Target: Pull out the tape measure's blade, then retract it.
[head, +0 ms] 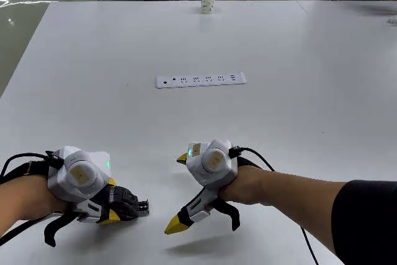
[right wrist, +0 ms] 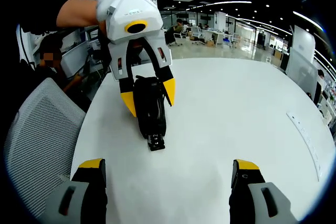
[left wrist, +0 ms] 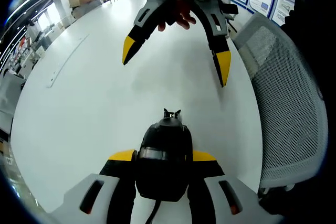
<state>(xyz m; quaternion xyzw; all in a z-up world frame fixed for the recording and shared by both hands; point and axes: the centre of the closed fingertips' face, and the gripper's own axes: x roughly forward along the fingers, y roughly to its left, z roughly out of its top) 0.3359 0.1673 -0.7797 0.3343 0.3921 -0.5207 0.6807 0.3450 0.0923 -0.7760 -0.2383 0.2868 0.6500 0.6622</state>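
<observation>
A black tape measure [head: 126,203] sits between the yellow-tipped jaws of my left gripper [head: 111,200] at the table's near left. Its blade is in, and the metal hook [head: 144,204] pokes out to the right. In the left gripper view the tape measure [left wrist: 164,148] stands between the yellow fingertips [left wrist: 122,156], hook end forward. My right gripper [head: 180,192] faces it from the right, open, jaws wide apart and holding nothing. In the right gripper view the hook [right wrist: 156,141] lies on the table a short way ahead of the right gripper [right wrist: 168,164].
A white power strip [head: 200,80] lies mid-table and a paper cup [head: 208,1] stands at the far edge. The white table [head: 298,103] stretches wide around both grippers. A grey mesh chair [left wrist: 294,103] stands by the near edge.
</observation>
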